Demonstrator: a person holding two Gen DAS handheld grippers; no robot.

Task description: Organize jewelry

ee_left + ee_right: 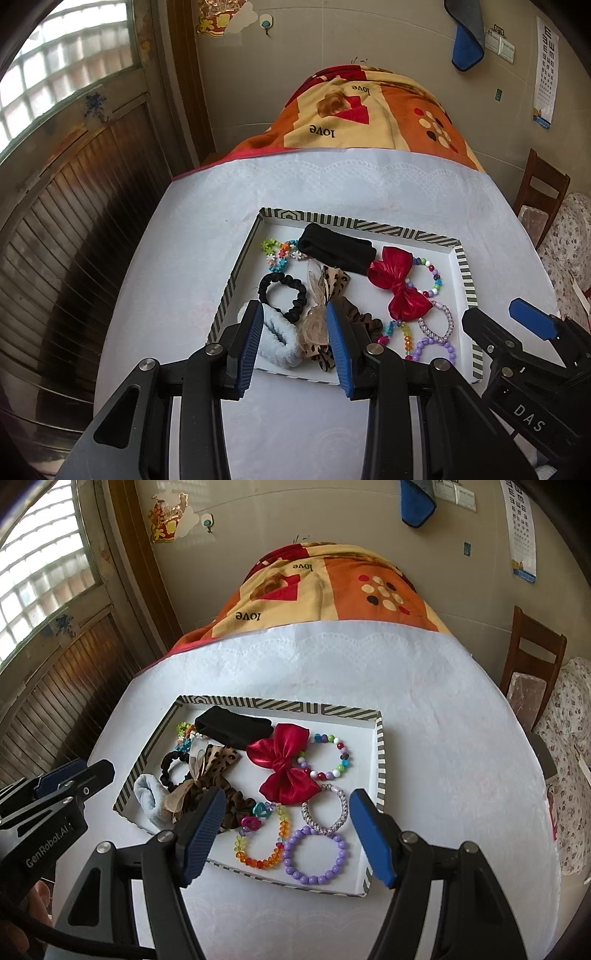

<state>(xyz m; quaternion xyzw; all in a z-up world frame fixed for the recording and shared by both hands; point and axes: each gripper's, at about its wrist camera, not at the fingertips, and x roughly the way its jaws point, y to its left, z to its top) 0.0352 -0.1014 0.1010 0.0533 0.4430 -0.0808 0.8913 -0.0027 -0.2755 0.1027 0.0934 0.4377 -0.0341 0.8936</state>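
Note:
A striped-rim white tray (463, 273) (380, 760) lies on the white tablecloth. It holds a red bow (400, 282) (284, 764), a black band (336, 247) (232, 725), a black scrunchie (282, 297), a pale blue scrunchie (277, 339) (149, 797), leopard bows (334, 282) (219, 758), and several bead bracelets, among them a purple one (316, 854). My left gripper (295, 347) is open above the tray's near left edge, empty. My right gripper (288, 834) is open above the bracelets, empty.
An orange patterned blanket (369, 110) covers the table's far end. A wooden chair (532, 657) and a floral cushion (569, 760) stand at the right. A wooden-panelled wall and a window are at the left.

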